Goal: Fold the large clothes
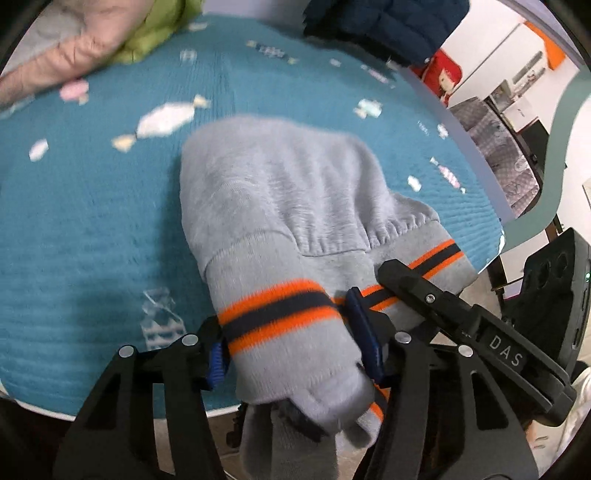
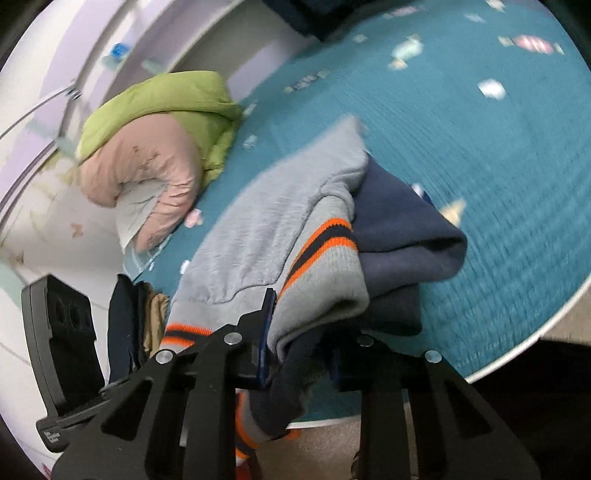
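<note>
A grey sweatshirt (image 1: pixel 273 184) with orange-and-navy striped cuffs lies bunched on a teal bedspread (image 1: pixel 92 221) near its front edge. My left gripper (image 1: pixel 291 343) is shut on a thick striped roll of its fabric, blue pads (image 1: pixel 216 360) pressing both sides. In the right wrist view the same sweatshirt (image 2: pixel 273 229) shows a navy inner layer (image 2: pixel 402 229). My right gripper (image 2: pixel 301 347) is shut on grey and navy folds at the edge, which hang below the jaws. One black finger of the right gripper (image 1: pixel 413 284) rests on the striped band beside the left gripper.
A pink and green padded jacket (image 2: pixel 155 147) lies at the far side of the bed, and a dark blue garment (image 1: pixel 388 26) at the back. The bed's white edge (image 2: pixel 517 350) runs close in front. A chair with checked cushions (image 1: pixel 495 147) stands beyond.
</note>
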